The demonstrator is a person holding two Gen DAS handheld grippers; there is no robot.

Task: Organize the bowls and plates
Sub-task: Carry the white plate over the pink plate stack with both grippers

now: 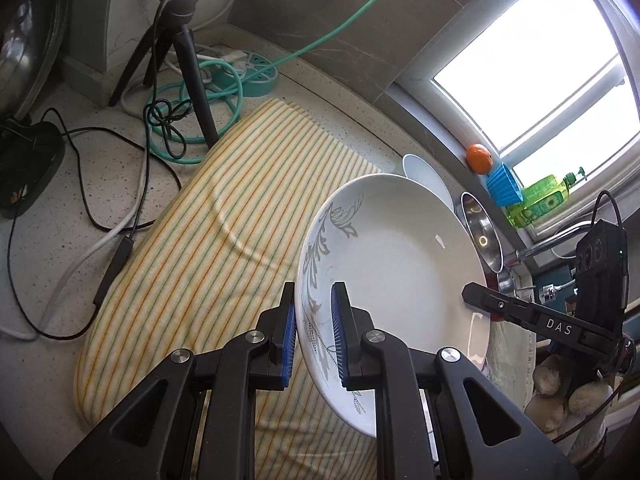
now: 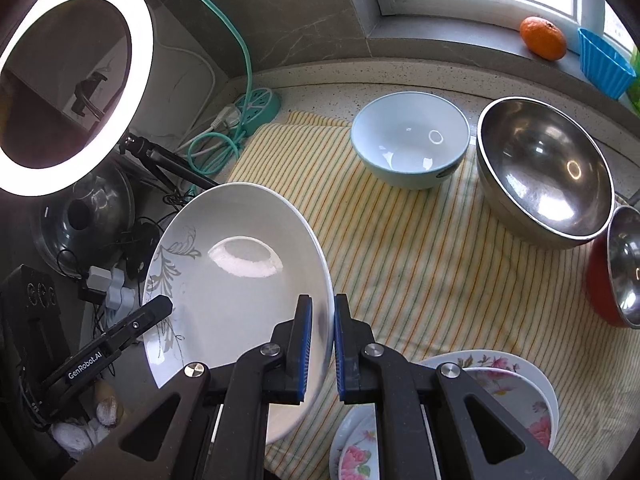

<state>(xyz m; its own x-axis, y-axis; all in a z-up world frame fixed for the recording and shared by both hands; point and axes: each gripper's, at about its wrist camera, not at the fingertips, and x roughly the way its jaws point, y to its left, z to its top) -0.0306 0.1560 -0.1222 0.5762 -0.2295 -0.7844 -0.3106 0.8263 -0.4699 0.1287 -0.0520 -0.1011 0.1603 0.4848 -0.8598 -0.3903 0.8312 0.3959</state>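
A white plate with a grey leaf pattern [image 1: 400, 264] is held tilted above the striped towel [image 1: 224, 216]. My left gripper [image 1: 314, 340] is shut on its near rim. My right gripper [image 2: 322, 344] is shut on the opposite rim of the same plate [image 2: 240, 264]; its finger shows in the left wrist view [image 1: 492, 306]. A light blue bowl [image 2: 408, 148], a large steel bowl [image 2: 548, 172] and a red-sided steel bowl [image 2: 616, 268] stand on the towel [image 2: 420, 248]. Floral plates [image 2: 504, 380] lie stacked at the near right.
A ring light [image 2: 76, 80] on a tripod [image 1: 188, 60], a teal power strip [image 2: 256, 108] and loose cables [image 1: 120, 184] crowd the left counter. An orange [image 2: 544, 36], a blue cup [image 2: 604, 60] and a green bottle [image 1: 540, 200] sit on the windowsill.
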